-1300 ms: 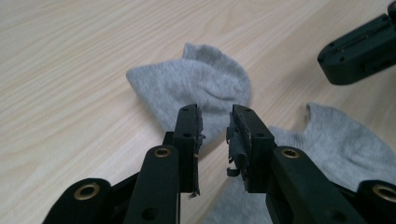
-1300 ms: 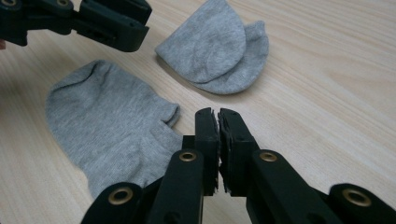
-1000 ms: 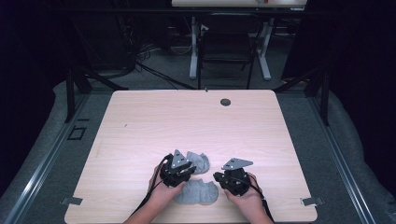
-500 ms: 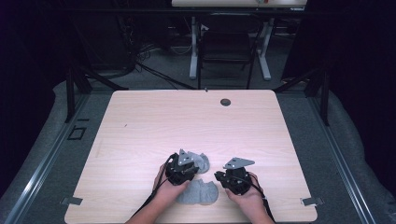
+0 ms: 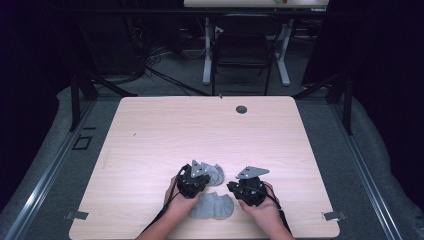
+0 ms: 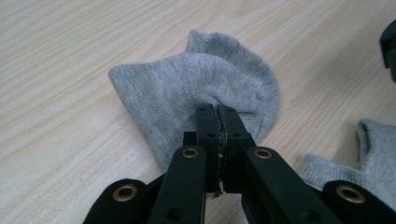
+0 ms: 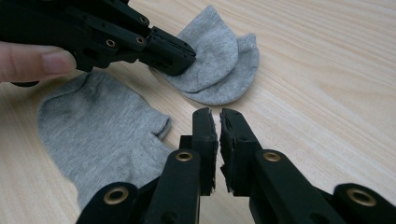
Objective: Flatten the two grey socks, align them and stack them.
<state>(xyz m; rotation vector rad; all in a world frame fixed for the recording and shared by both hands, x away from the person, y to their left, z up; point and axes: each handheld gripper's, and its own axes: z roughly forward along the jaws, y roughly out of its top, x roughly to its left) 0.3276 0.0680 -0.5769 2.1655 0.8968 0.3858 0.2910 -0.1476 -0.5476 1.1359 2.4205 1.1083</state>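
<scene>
We see two grey ankle socks lying near the front edge of the light wooden table (image 5: pixel 150 130), and both of our grippers are down beside them. The left gripper (image 6: pixel 217 112) has its jaws pressed together on the folded sock (image 6: pixel 201 79), pinching a fold of the fabric at the sock's near edge; in the left gripper view the cloth bunches up around the jaw tips and fans out beyond them in two rounded layers that rest on the table. In the high view this folded sock (image 5: pixel 216 172) peeks out from under the left gripper (image 5: pixel 192 182), on its far right side. The flat sock (image 7: pixel 102 135) lies spread out just nearer to us, its opening turned toward the right gripper (image 7: pixel 219 116); in the high view it sits between our two hands, close to the table's front edge (image 5: pixel 212 206). The right gripper has its jaws nearly together, with a thin slit between the pads and nothing caught in them, and its tips hover just beside the flat sock's cuff, over bare wood. From the right gripper view we can also see the left gripper (image 7: pixel 182 63) biting the folded sock's edge, with a fingertip (image 7: pixel 37 60) of the left hand beside it. The two socks lie close together, though we cannot tell whether they touch.
</scene>
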